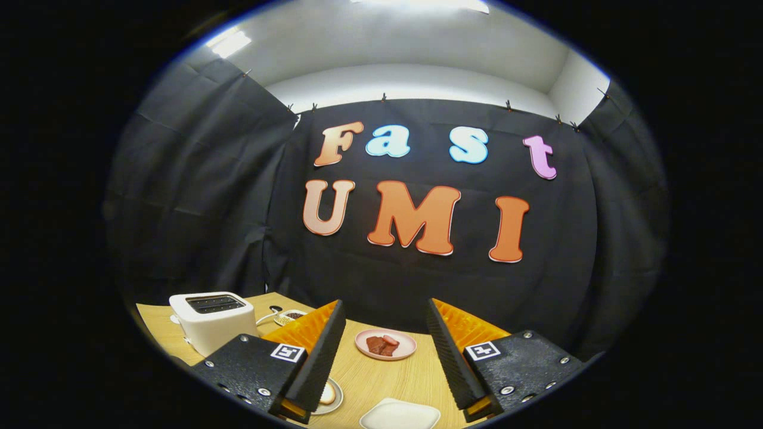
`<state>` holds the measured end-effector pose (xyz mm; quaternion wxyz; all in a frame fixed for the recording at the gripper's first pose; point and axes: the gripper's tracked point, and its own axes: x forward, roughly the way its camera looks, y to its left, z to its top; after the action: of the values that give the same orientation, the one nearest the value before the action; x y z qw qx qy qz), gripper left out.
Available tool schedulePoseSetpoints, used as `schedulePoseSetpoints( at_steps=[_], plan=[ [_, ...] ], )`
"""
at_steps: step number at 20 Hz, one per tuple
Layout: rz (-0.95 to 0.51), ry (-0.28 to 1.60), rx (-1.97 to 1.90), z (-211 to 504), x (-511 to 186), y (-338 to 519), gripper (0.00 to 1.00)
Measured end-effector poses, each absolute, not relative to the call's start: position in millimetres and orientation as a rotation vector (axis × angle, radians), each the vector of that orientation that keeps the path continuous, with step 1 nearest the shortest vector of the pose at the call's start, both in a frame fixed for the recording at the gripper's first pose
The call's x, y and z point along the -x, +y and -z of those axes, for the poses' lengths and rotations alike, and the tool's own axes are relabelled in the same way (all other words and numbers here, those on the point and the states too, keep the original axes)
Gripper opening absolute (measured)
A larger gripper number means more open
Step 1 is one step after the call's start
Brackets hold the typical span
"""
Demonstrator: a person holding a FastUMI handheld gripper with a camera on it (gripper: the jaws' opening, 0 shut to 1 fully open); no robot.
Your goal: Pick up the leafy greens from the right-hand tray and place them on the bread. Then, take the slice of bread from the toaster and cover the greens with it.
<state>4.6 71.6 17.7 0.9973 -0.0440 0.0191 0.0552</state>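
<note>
We're in a draped recording booth (pixel 197 179), black cloth walls clipped up around a wooden table (pixel 381 375), probably a lab.

On the desk (pixel 381 375), a toaster (pixel 213 319) stands at far left, a small dish (pixel 290 316) just right of it; a plate of meat (pixel 385 344) sits between the parted fingers, a tray (pixel 399 415) nearest, a bread plate (pixel 329 396) to its left.

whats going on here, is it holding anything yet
Not yet. The hand-held tool hangs open above a wooden table, its fingers gripping nothing. Beyond the fingers sits a pink plate of reddish pieces. A white toaster stands off to the left, a plate with bread lies by the left finger, and a white tray lies between the fingers.
</note>
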Motion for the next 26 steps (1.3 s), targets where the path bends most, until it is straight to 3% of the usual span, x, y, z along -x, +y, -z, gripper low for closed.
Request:
schedulePoseSetpoints(
  at_steps=[10,26],
  plan=[
    [-0.058,-0.058,0.082,-17.0,8.2,65.7,0.92],
    [-0.071,-0.046,0.067,-27.3,16.0,80.2,0.92]
  ],
)
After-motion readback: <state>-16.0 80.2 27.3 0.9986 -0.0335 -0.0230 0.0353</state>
